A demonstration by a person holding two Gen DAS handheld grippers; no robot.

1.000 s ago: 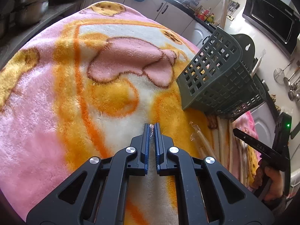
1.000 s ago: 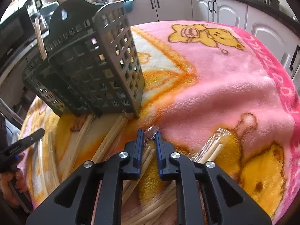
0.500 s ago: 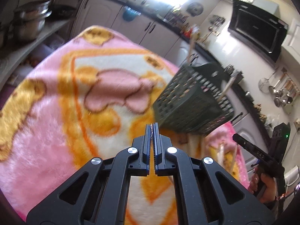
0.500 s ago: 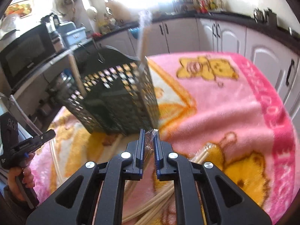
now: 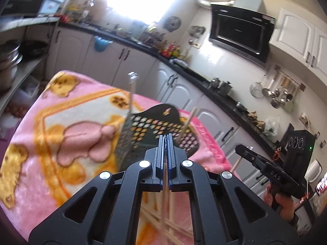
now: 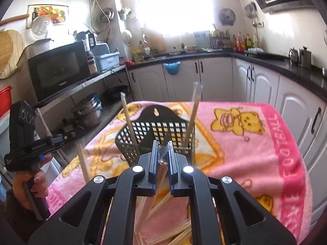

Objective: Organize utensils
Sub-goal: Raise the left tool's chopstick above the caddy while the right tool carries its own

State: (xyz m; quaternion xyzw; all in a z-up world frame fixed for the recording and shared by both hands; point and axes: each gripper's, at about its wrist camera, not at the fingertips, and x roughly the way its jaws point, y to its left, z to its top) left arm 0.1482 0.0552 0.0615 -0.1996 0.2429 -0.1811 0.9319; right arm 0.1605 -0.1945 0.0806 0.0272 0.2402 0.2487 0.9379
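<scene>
Your left gripper (image 5: 166, 137) is pressed together on a single thin wrapped chopstick (image 5: 165, 175), which runs down between the pads and hangs below them toward the pink blanket (image 5: 67, 134). Your right gripper (image 6: 162, 150) is pinching a wrapped chopstick pair (image 6: 161, 168), its clear plastic wrapper crinkling out above the pads and the wooden sticks slanting down beneath. Just beyond both grippers, on the blanket, stands the dark slotted utensil basket (image 6: 157, 126), upright with its hanging tab at the far side. Two wrapped chopsticks (image 6: 128, 118) lean inside it, one at the left and one at the right, their tops poking above the rim. More loose chopsticks (image 6: 173, 237) lie scattered on the blanket near you, below the grippers. Each hand (image 6: 30, 183) shows at the edge of the other gripper's view, wrapped around its handle.
</scene>
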